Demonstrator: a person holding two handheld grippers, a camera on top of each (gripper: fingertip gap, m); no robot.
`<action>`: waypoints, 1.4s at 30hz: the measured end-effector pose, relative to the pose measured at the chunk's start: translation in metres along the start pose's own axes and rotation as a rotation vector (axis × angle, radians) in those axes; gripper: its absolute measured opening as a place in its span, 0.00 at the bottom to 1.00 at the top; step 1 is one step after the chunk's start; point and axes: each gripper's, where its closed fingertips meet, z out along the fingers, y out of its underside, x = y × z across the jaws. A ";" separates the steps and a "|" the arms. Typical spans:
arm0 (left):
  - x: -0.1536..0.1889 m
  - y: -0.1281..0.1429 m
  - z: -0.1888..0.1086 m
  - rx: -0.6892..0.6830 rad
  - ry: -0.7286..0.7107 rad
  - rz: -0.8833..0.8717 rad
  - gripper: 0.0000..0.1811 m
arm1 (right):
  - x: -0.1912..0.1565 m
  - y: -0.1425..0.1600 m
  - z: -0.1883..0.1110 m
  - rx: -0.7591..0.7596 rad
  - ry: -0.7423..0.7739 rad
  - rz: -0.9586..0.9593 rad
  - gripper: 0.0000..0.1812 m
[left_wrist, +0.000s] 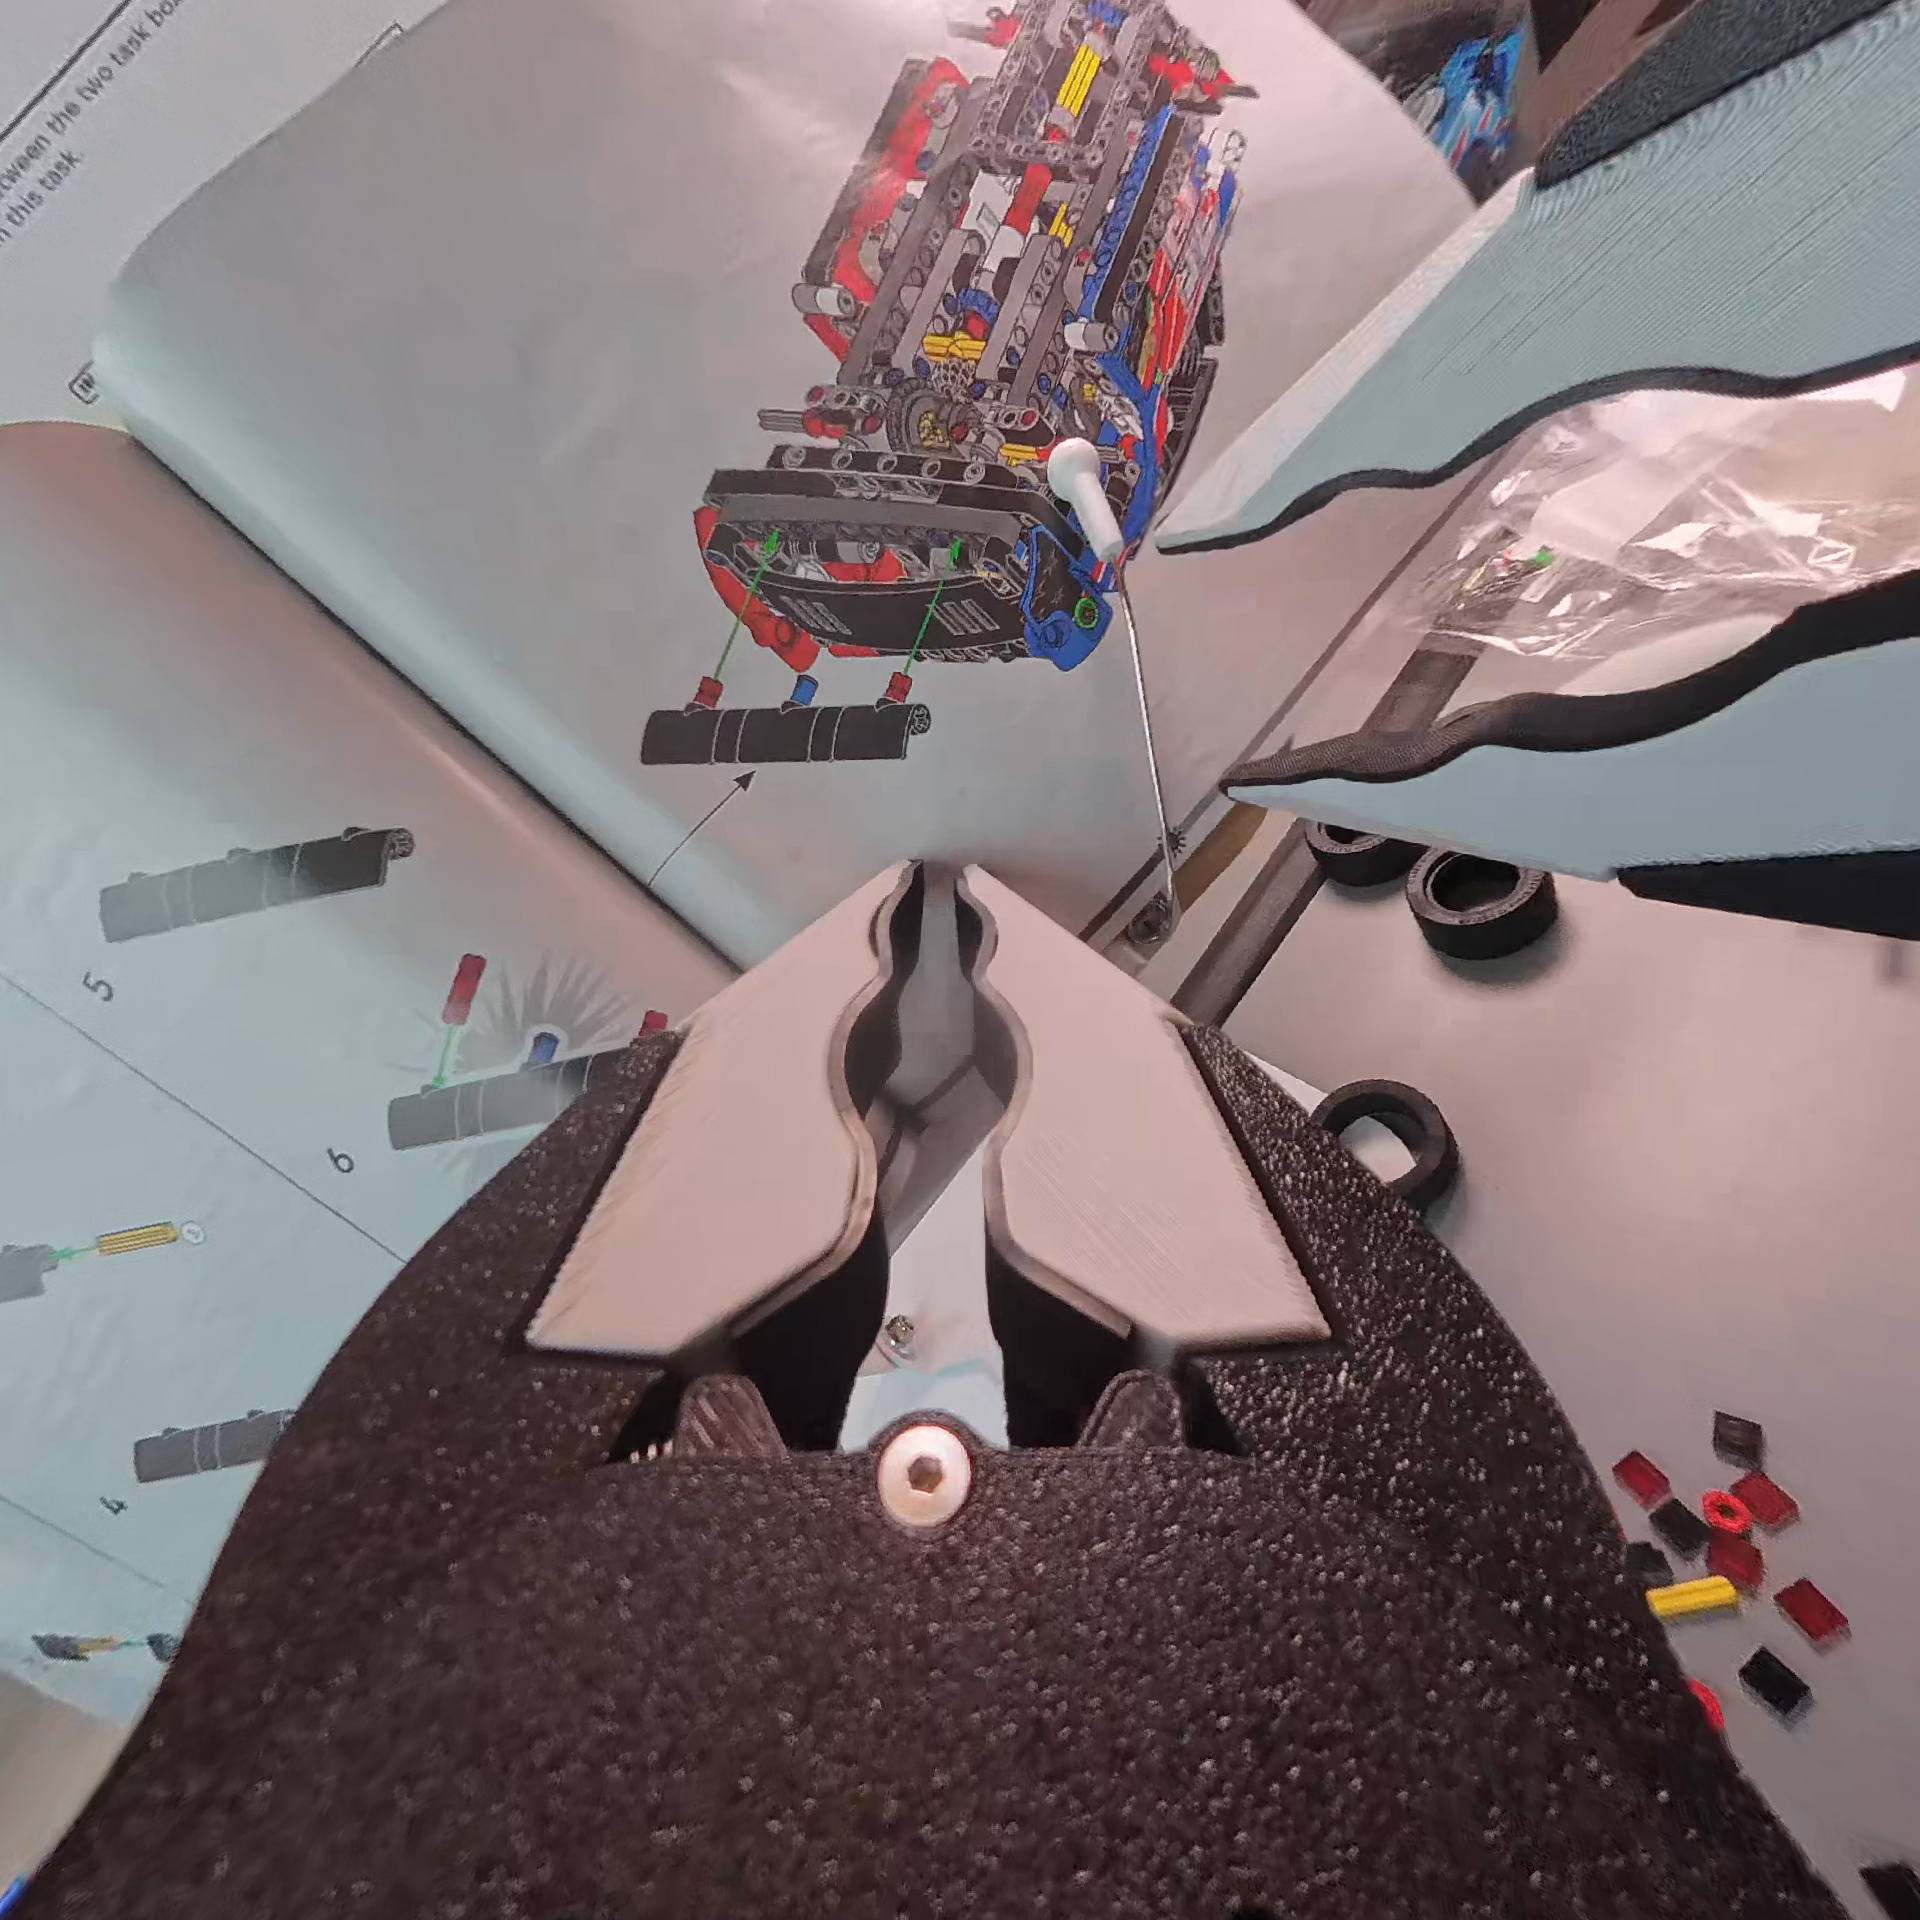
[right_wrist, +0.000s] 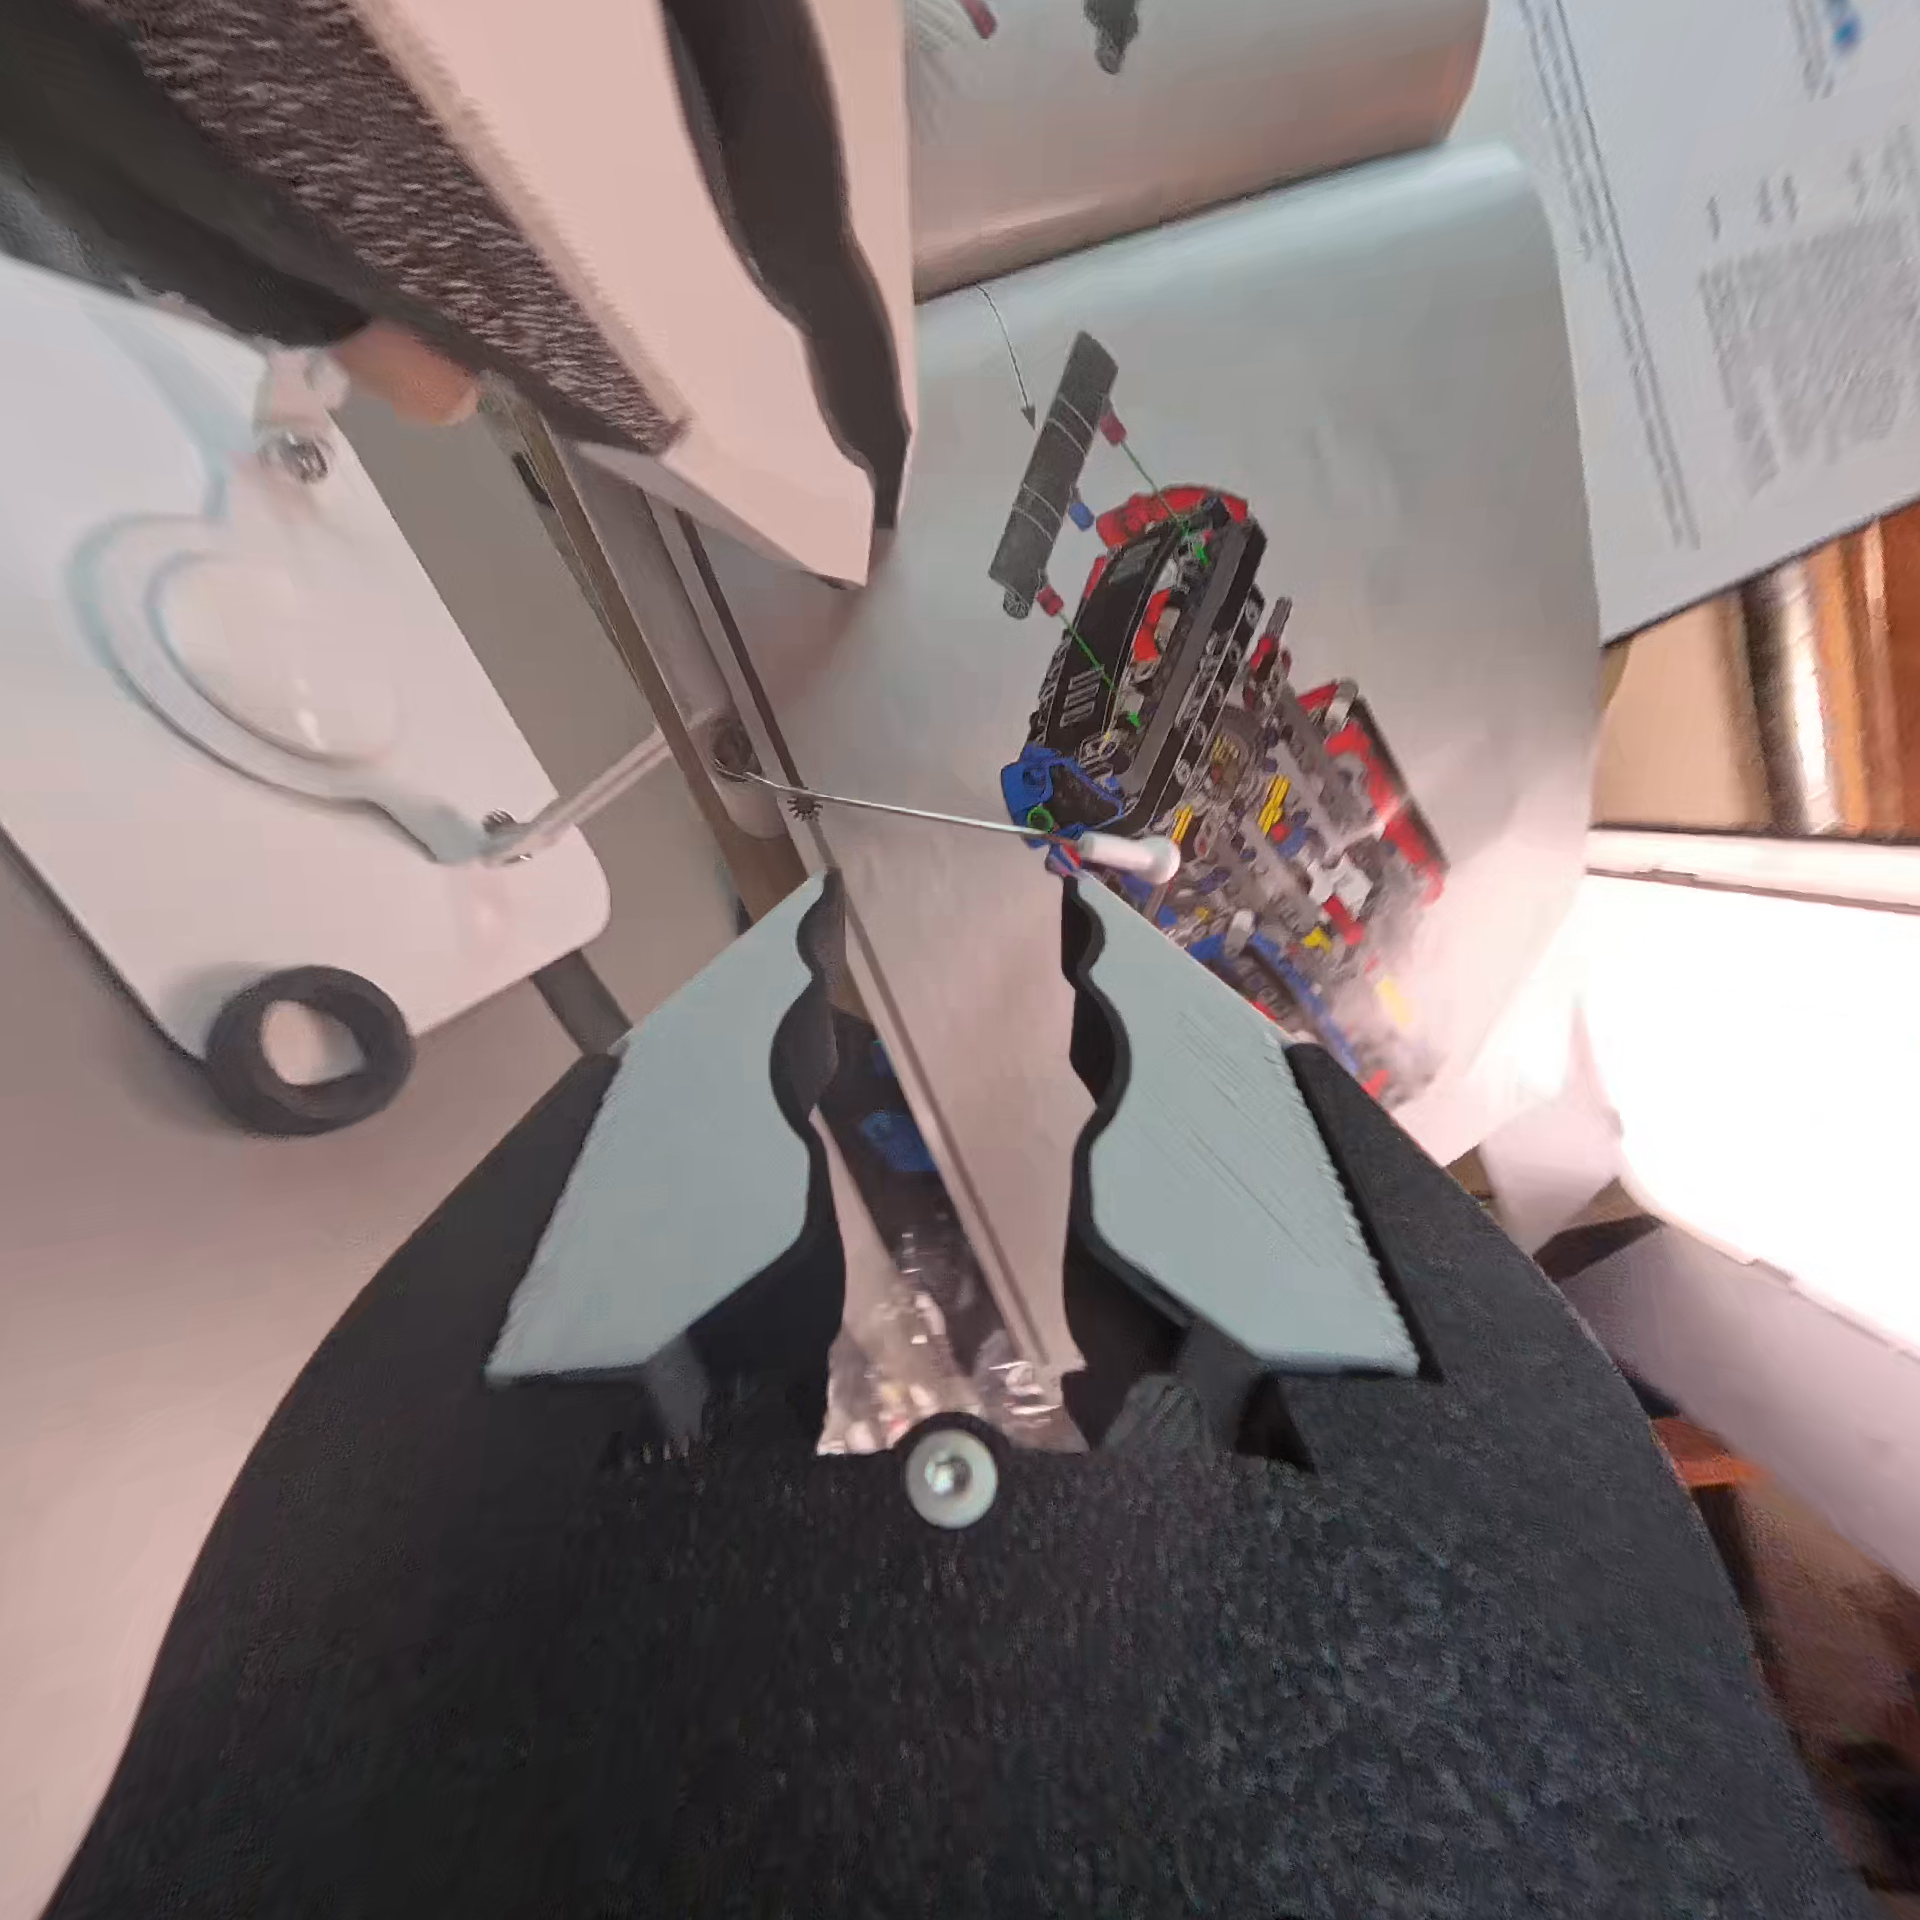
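White table (left_wrist: 1662, 1195) carries an open instruction booklet (left_wrist: 468, 468). Right of the booklet lie three black rubber tyres (left_wrist: 1481, 899) and a scatter of small red, black and yellow bricks (left_wrist: 1714, 1558). Left hand-held gripper (left_wrist: 940, 883) is clenched on the booklet's page edge. Right hand-held gripper (right_wrist: 951, 894) hangs released beside a wire page holder (right_wrist: 935, 816).
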 end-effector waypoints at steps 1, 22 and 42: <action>0.003 -0.001 -0.003 0.012 0.018 -0.007 0.05 | -0.003 0.003 -0.003 0.001 -0.016 0.112 0.24; -0.073 0.091 -0.056 0.015 -0.179 -0.614 0.05 | 0.003 -0.003 0.020 0.056 -0.100 1.019 0.13; -0.086 0.100 -0.063 0.082 -0.214 -0.542 0.05 | -0.051 -0.119 0.056 0.063 -0.233 0.297 0.04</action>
